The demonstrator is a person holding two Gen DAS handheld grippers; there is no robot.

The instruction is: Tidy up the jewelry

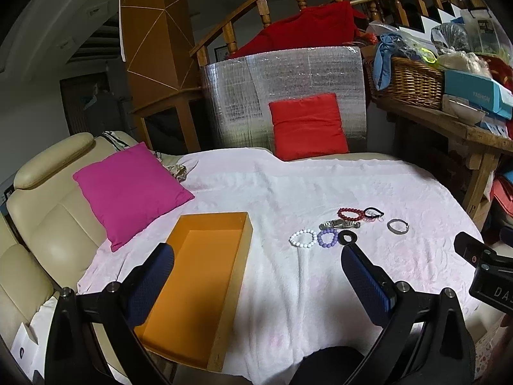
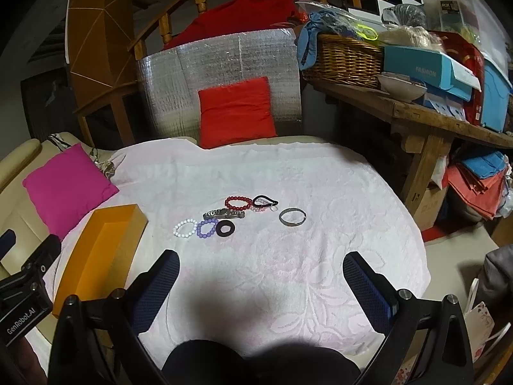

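- Opening step, by my judgement — nothing is picked yet: the left tool [image 1: 256, 266] and right tool [image 2: 261, 272] both hover released and empty above the pink blanket [image 2: 288, 176].
- The jewelry cluster [image 2: 224, 218] lies mid-blanket, the silver bangle [image 2: 292, 216] slightly apart; the orange box [image 1: 198, 276] sits empty to its left.
- Next move likely calls for a low, narrow pinch on one bracelet — the white bead bracelet [image 1: 302, 239] lies nearest the box.
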